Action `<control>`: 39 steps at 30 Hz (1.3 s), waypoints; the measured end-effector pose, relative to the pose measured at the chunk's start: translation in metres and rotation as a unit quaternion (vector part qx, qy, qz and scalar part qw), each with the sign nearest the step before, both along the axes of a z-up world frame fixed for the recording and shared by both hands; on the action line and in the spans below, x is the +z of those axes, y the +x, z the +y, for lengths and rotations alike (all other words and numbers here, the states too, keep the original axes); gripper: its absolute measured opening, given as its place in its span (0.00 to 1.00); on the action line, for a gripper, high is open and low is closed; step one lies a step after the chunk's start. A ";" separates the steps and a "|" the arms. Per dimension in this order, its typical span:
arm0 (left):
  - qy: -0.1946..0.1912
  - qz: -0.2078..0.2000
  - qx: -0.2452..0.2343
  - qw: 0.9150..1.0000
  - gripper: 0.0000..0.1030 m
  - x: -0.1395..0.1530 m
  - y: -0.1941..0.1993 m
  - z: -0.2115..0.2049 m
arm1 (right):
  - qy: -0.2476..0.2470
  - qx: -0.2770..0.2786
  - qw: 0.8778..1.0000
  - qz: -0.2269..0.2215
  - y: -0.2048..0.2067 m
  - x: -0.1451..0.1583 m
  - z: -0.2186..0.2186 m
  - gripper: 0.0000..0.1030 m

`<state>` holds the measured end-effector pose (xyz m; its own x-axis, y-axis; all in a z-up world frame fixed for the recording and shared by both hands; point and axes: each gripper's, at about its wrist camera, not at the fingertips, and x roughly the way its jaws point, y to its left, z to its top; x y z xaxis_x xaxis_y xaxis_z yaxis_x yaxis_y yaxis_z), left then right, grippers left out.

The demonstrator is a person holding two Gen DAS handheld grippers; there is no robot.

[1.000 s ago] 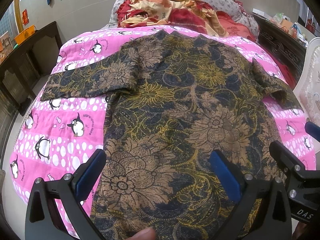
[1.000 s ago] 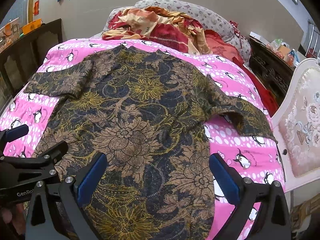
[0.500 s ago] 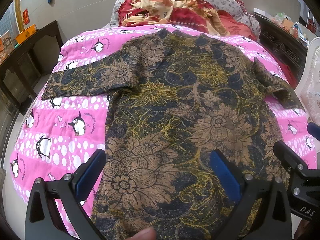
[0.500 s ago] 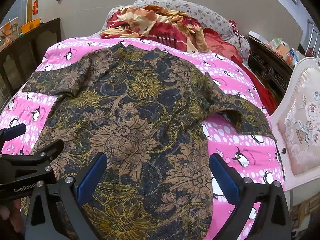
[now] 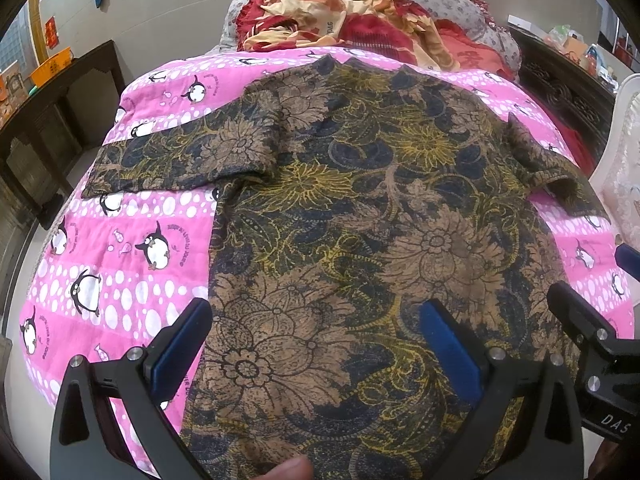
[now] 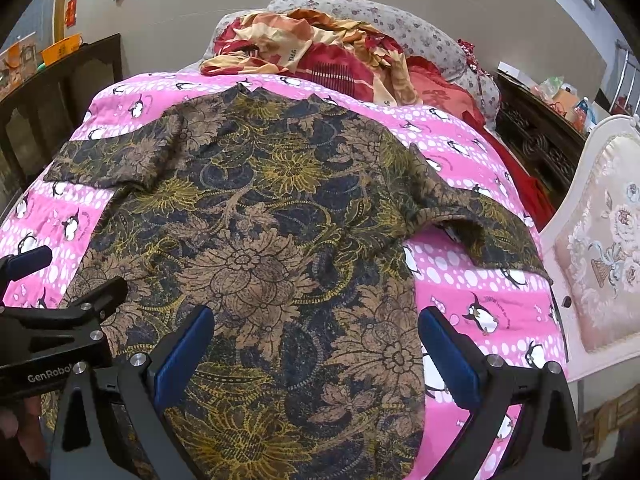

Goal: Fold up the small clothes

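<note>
One shirt (image 5: 360, 216) is laid flat on the pink quilt (image 5: 120, 248), collar away, both sleeves spread out. The fold is judged not yet begun: the left gripper (image 5: 316, 344) and right gripper (image 6: 316, 344) are held above the hem, fingers spread wide, nothing pinched. Next, a hem corner or a sleeve would need to be gripped and carried across. Two grippers, two sleeves and one bundle of bedding (image 6: 320, 52) are counted.

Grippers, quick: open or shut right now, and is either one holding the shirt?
Left gripper: open, holding nothing, poised over the patterned shirt.
Right gripper: open, holding nothing, also over the shirt.
</note>
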<state>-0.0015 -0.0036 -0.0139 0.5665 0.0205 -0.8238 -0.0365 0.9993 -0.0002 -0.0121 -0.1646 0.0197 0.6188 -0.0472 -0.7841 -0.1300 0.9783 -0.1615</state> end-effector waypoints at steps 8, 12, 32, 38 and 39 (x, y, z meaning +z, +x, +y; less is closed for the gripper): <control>-0.001 0.000 0.003 1.000 1.00 0.001 0.001 0.000 | -0.001 0.001 1.000 -0.001 0.001 0.001 0.001 1.00; -0.001 0.001 0.004 1.000 1.00 0.001 0.002 0.001 | -0.001 0.001 1.000 0.000 0.002 0.002 0.001 1.00; -0.003 0.003 0.006 1.000 1.00 -0.002 0.000 0.005 | 0.001 0.003 1.000 -0.001 0.000 0.000 0.005 1.00; -0.004 0.004 0.006 1.000 1.00 -0.006 0.000 0.005 | 0.001 0.002 1.000 0.001 0.000 -0.001 0.005 1.00; -0.004 0.005 0.005 1.000 1.00 -0.006 0.000 0.005 | 0.001 0.002 1.000 0.001 0.000 -0.001 0.005 1.00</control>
